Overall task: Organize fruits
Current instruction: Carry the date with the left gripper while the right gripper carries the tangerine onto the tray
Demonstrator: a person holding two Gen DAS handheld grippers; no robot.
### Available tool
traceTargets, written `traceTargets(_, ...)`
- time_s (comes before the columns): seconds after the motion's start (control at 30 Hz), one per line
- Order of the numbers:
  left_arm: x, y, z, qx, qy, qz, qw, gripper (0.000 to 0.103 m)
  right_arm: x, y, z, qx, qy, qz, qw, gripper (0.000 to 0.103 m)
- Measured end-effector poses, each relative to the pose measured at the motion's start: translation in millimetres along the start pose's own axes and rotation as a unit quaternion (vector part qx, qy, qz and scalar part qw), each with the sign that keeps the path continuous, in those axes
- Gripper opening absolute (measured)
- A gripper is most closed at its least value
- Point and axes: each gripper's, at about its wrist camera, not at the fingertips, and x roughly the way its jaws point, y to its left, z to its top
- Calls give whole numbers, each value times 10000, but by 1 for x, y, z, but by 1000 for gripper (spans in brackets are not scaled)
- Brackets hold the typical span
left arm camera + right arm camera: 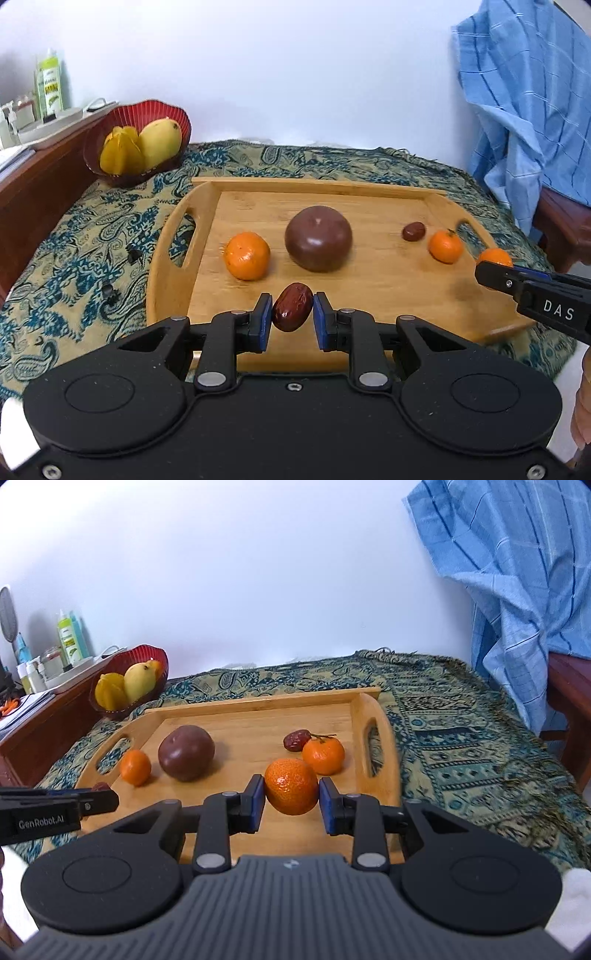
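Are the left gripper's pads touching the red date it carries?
Touching. In the left wrist view, the left gripper has both blue pads pressed against the sides of the red date, no gap visible, above the wooden tray.

Date (pixel 291 312) glossy dark red-brown, between blue pads (pixel 264 321); gripper body black. Tangerine (pixel 291 792) bright orange, dimpled. Tray (pixel 369 291) pale honey bamboo. Big round fruit (pixel 318 238) dull purple-brown. Bowl (pixel 184 122) red, ribbed; mango (pixel 160 140) yellow, starfruit (pixel 120 151) deeper yellow. Cloth (pixel 92 240) tan with teal paisley pattern. Hanging fabric (pixel 532 92) light blue, darker blue stripes. Wall (pixel 277 66) white
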Motion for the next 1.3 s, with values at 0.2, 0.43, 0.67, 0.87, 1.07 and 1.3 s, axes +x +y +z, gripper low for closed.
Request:
traceTargets(0.2, 25, 10, 7, -107, 77, 84, 9999, 22, 35, 8, 9, -43, 220, -50, 9997, 36)
traceTargets(0.43, 43, 23, 9, -165, 167, 230, 9995, 22, 61, 22, 12, -182, 395, -96, 9990, 36)
traceTargets(0.67, 60, 34, 12, -215, 222, 243, 9992, 22, 76, 26, 16, -260, 490, -174, 9983, 36)
traceTargets(0.87, 78, 36, 18, -274, 286, 214, 9990, 19, 85, 24, 20, -170, 535, -197, 9982, 36)
traceTargets(1.07, 94, 34, 29, -188, 228, 280, 9992, 17, 92, 25, 20, -139, 591, -231, 9979, 36)
traceTargets(1.3, 104, 39, 38, -251, 236, 292, 9990, 18, 96, 25, 20, -125, 546, -241, 9981, 36)
